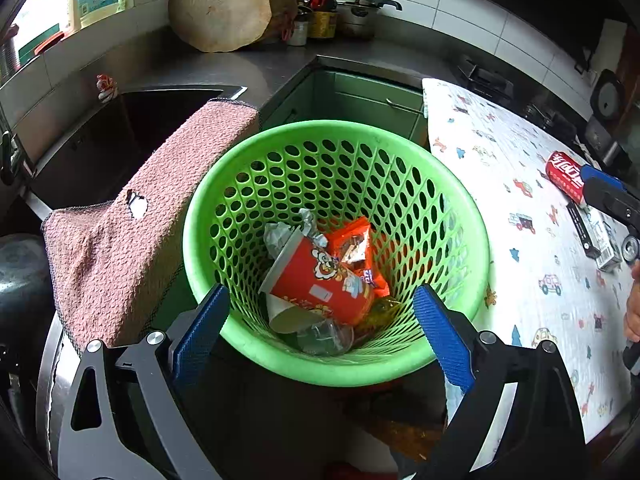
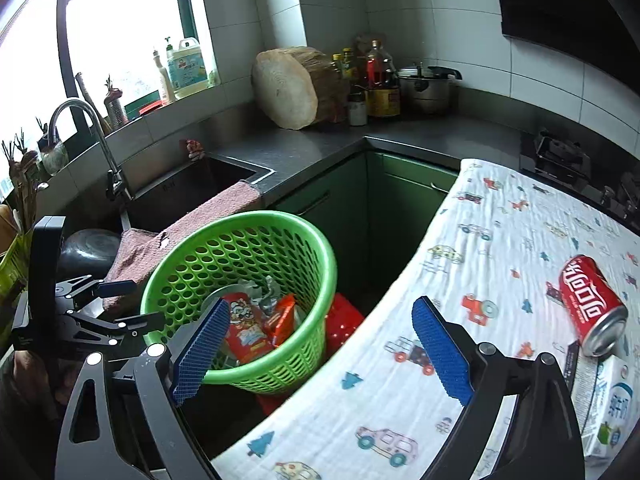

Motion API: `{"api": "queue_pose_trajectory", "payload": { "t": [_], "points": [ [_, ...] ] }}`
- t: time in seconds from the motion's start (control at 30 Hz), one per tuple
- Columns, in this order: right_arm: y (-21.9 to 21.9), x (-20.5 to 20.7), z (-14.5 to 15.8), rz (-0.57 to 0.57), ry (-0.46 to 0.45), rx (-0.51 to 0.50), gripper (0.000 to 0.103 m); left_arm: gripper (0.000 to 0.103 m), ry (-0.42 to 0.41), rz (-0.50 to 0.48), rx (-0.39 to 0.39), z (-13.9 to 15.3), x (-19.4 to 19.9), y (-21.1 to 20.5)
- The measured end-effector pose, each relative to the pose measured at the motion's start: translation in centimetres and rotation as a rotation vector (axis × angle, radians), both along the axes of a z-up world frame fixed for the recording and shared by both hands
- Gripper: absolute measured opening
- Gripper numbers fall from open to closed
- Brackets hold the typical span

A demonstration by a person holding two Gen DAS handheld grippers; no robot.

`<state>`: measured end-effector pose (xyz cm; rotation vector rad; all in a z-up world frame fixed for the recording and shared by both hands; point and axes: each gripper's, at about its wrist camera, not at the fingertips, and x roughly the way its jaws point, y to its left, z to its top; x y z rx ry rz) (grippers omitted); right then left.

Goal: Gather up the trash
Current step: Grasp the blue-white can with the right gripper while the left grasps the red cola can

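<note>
A green perforated basket (image 1: 460,216) (image 2: 320,256) stands on the floor between the sink counter and the table. Inside lie a red noodle cup (image 1: 320,280) (image 2: 244,328), an orange snack wrapper (image 1: 352,240) (image 2: 282,312), crumpled foil and a clear plastic piece. My left gripper (image 1: 320,320) is open and empty right above the basket's near rim. My right gripper (image 2: 320,344) is open and empty over the table edge. A red cola can (image 2: 592,304) (image 1: 566,176) lies on its side on the table, beside a white milk carton (image 2: 604,404).
The table is covered by a white cloth with car prints (image 2: 500,232). A pink towel (image 1: 132,216) hangs over the sink edge beside the basket. A sink (image 2: 192,188), a wooden chopping block (image 2: 288,88), bottles and a pot (image 2: 428,84) sit on the counter.
</note>
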<state>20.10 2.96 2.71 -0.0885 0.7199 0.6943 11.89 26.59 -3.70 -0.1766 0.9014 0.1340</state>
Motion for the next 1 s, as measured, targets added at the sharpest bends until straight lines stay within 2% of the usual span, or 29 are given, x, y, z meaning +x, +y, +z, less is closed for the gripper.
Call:
{"api": "queue_pose_trajectory", "payload": {
  "t": [0.33,0.6,0.77,1.0],
  "points": [
    [-13.8,0.4,-0.2,-0.272,0.006,-0.006,0.090,0.093,-0.006,-0.100,0.003,0.4,2.1,-5.4],
    [-27.1,0.8,0.0,-0.568,0.030,-0.033,0.090,0.093,-0.004,-0.181,-0.004,0.8,5.1,-10.0],
    [-35.3,1.1,0.7,-0.773,0.067,-0.030,0.091,0.093,-0.009,-0.230,0.000,1.2,6.8,-13.0],
    [-43.9,2.2,0.6,-0.996,0.189,0.013,0.092,0.094,-0.007,-0.275,-0.011,1.2,8.8,-15.5]
  ]
}}
